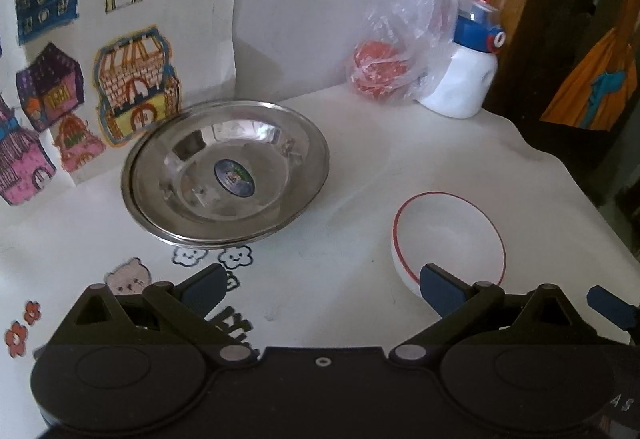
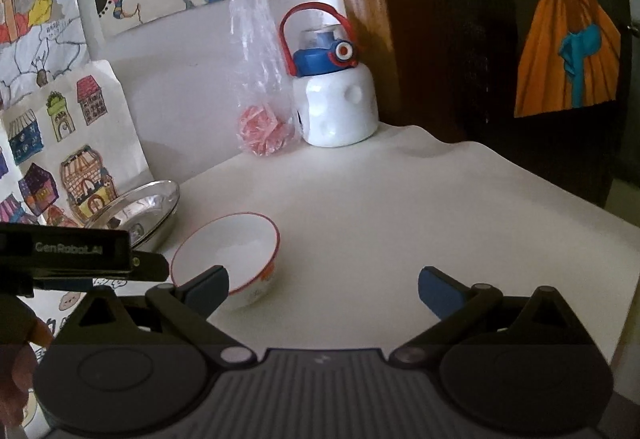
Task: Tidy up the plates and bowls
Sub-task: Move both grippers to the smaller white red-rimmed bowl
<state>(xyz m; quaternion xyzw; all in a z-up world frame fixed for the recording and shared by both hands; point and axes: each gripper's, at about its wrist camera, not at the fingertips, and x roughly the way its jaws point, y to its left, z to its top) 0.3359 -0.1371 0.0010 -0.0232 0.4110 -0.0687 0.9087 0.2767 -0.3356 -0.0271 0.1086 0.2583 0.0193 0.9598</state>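
Left wrist view: the left gripper is held above the white surface with its jaws spread wide and nothing between them. Ahead and to the left of it sit the steel plates, two shallow dishes nested one inside the other, the upper one shifted slightly so that the lower rim shows along the left edge. A round blue sticker lies in the centre of the upper plate. The white bowl, with a red rim, stands upright and empty on the surface to the right of the plates, clearly apart from them; the gripper's right fingertip overlaps the bowl's near rim in this view, but whether it touches cannot be told. At the far edge of the surface stand a plastic bag holding something red and a white bottle with a blue cap, just beside each other. Children's drawings of houses lean behind the plates.

Right wrist view: the right gripper is likewise wide open and empty, hovering over a bare part of the surface. The bowl lies ahead of its left fingertip, its base resting on the surface. The plates are partly hidden behind the body of the left gripper, which enters from the left edge. A hand is partly seen at the lower left.
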